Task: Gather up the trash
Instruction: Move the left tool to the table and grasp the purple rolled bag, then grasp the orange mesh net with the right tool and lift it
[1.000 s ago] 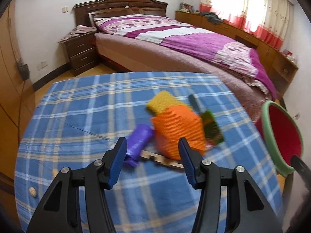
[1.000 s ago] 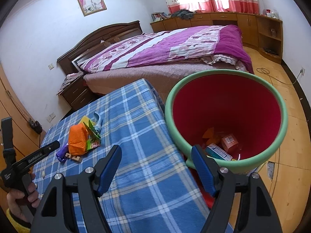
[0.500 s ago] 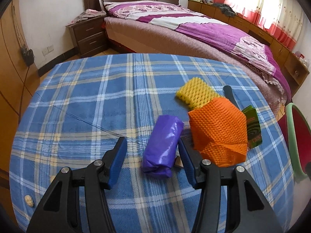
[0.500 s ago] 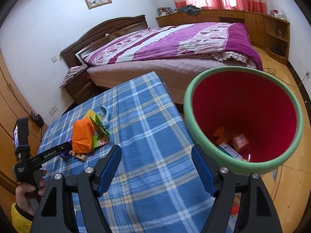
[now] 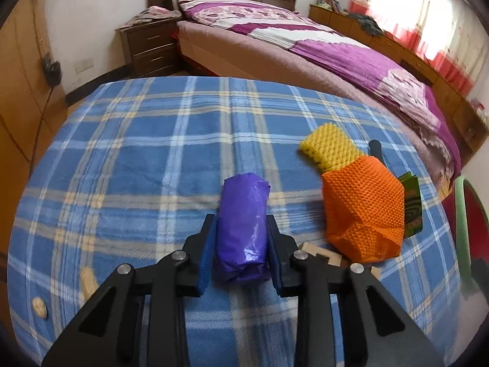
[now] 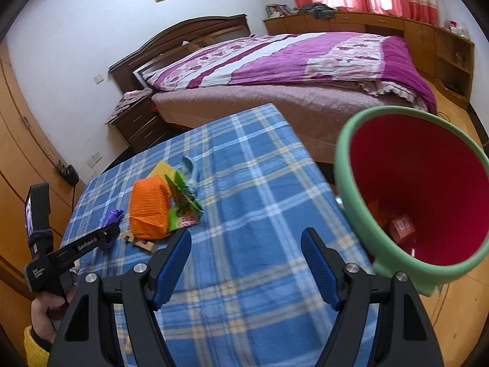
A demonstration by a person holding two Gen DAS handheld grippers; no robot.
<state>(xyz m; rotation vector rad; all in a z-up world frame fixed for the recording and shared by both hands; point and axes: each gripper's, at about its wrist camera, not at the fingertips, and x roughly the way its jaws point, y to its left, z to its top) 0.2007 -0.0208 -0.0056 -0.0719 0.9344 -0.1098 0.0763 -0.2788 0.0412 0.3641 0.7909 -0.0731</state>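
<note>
The left gripper point(image 5: 241, 235) has just been closing and now clamps a crinkled, glossy purple plastic roll point(image 5: 243, 229) lying on the blue plaid tablecloth point(image 5: 137, 159), beside orange foam netting point(image 5: 363, 208). It angles down, gripped by a hand point(image 6: 49, 312); its side reads "GenRobot.AI". The right gripper point(image 6: 246, 263) gapes empty near the red bin point(image 6: 360, 183).

You get soft daylight from the curtained window point(image 5: 428, 15), blown out to white glare; shadows under the trash are faint; the fisheye bends the room and blackens the corners; slight blur smears the bin point(image 6: 412, 189) right of your claw.
</note>
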